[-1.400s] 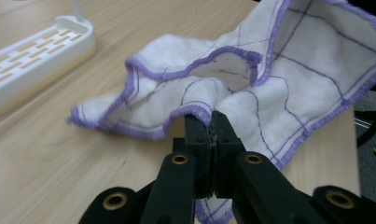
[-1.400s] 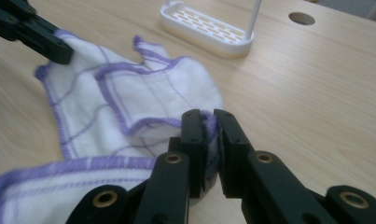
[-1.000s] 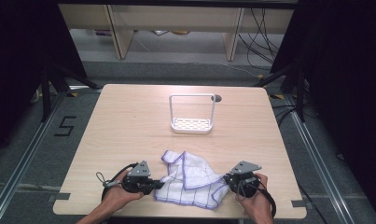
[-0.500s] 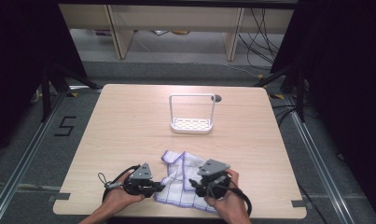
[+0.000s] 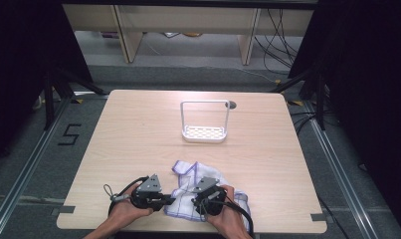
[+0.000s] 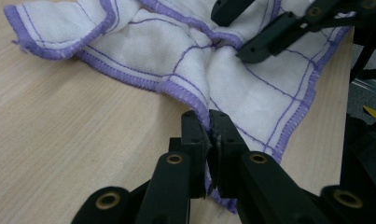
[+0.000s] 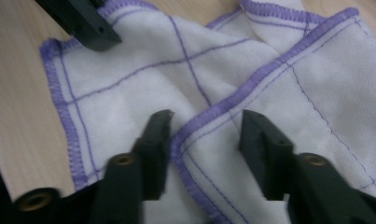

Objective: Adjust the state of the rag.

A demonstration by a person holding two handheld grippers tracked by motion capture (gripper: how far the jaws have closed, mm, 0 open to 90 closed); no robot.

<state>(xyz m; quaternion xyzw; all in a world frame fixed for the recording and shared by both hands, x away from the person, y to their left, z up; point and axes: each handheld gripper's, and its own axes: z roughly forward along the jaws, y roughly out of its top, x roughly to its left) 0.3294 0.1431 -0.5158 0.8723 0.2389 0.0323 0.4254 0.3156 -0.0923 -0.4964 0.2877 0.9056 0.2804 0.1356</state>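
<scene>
A white cloth with purple checks and a purple hem (image 5: 193,173) lies crumpled near the table's front edge. My left gripper (image 5: 171,200) is shut on the hem at its left side; the pinch is plain in the left gripper view (image 6: 209,122). My right gripper (image 5: 198,198) sits on the middle of the cloth (image 7: 129,70), close to the left one. Its jaws (image 7: 206,123) stand apart and have just been closing. A folded ridge of hem lies between them, untouched by the pads. The left gripper's fingers (image 7: 90,32) show at the upper left of the right gripper view.
A white rack with a tall wire handle (image 5: 204,132) stands past the middle of the wooden table (image 5: 138,129). A small round hole (image 5: 231,105) is behind it. Both hands rest at the front edge, with cables trailing from the grippers.
The right hand has slid left from the cloth's right corner onto its middle, ending beside the left gripper. The left gripper has stayed put, pinching the hem.
</scene>
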